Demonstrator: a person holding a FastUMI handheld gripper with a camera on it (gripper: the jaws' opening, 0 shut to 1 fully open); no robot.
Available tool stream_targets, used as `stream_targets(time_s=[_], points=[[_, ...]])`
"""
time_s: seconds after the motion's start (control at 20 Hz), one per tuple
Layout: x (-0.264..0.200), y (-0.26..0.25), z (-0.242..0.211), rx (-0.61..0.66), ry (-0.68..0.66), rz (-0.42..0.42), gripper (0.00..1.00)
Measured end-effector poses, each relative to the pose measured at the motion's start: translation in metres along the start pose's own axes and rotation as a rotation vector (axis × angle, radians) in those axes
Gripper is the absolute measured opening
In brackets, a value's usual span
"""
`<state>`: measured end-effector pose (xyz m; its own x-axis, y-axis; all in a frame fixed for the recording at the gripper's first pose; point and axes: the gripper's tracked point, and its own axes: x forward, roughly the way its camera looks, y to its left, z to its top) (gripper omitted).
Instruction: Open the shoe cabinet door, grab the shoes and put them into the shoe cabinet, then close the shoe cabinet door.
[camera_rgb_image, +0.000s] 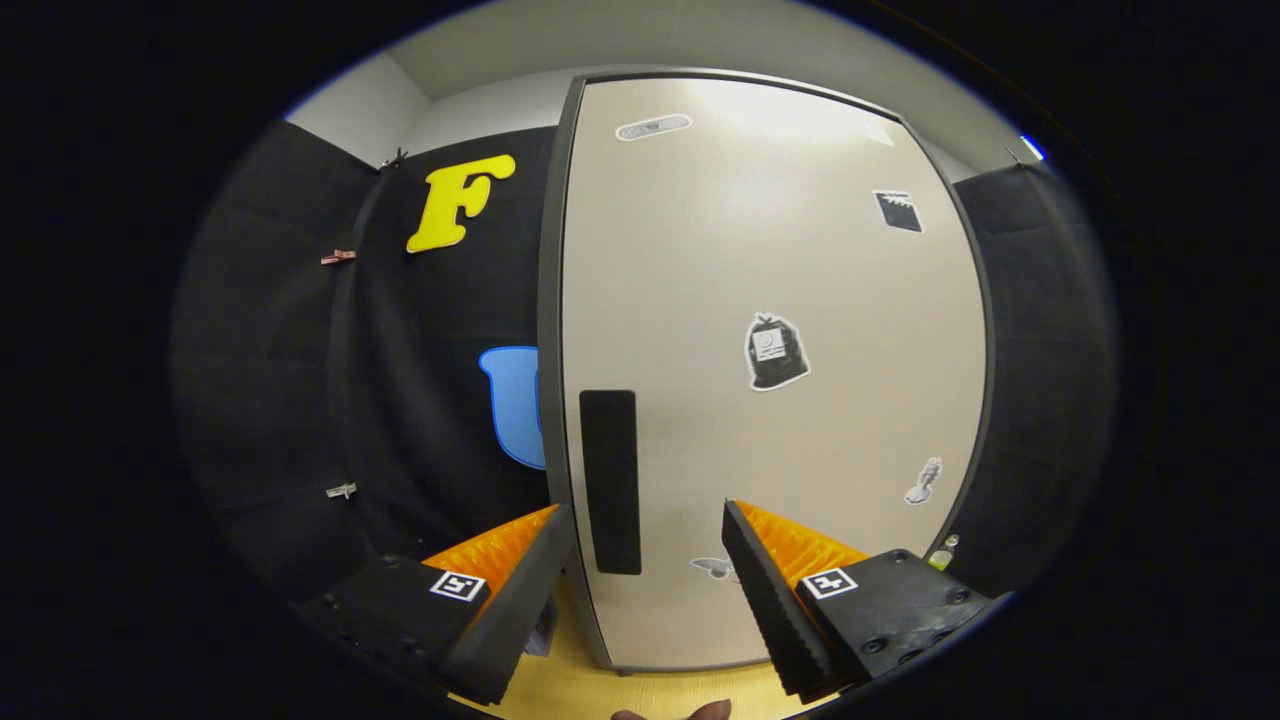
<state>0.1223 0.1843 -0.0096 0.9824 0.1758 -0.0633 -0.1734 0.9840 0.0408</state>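
Gripper view, facing the shoe cabinet. Nearest the camera, the gripper (645, 560) presents its two fingers spread wide, with black toothed pads backed by orange ribbing and a square marker on each base; nothing is held between them. Below the fingers lies a strip of pale wooden floor (570, 690), where a small part of a person (680, 712), too little to identify, enters the scene. Just ahead, the cabinet door (770, 300) stands shut, a tall beige panel in a dark grey frame, bearing several small stickers (775, 352) scattered over its face. Its handle (610, 480), a dark vertical rectangle near the door's left edge, sits in line with the gap between the fingers, nearer the left finger; whether either fingertip touches the door cannot be told. A small pale-green object (942, 553) rests low beside the cabinet's right side, beyond the right finger. Farther back, black cloth forms the booth wall (300, 400) on both sides, fastened with small clips (338, 257); above it, a light wall and ceiling. By judgement, the first step is in hand: opening the door. The next move calls for bringing the fingers onto the handle or the adjacent door edge, closing on it, and pulling outward so the panel swings from that side.
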Motion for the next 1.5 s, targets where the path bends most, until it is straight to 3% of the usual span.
stream_targets(time_s=[0.15,0.25,0.35,0.5,0.55,0.6,0.65,0.75,1.5], points=[[0.023,0.008,0.000,-0.003,-0.009,-0.007,0.97],[0.035,0.013,-0.002,0.002,-0.005,-0.004,0.89],[0.043,0.014,-0.004,0.002,-0.003,-0.005,0.77],[0.046,0.013,-0.007,0.015,0.003,-0.044,0.44],[0.041,0.013,-0.007,0.011,0.009,-0.057,0.44],[0.046,0.014,-0.007,0.004,-0.005,-0.062,0.36],[0.049,0.011,-0.009,0.002,0.000,-0.063,0.36],[0.038,0.011,-0.006,-0.003,0.000,-0.040,0.24],[-0.051,0.005,0.004,0.024,0.006,0.123,0.24]])
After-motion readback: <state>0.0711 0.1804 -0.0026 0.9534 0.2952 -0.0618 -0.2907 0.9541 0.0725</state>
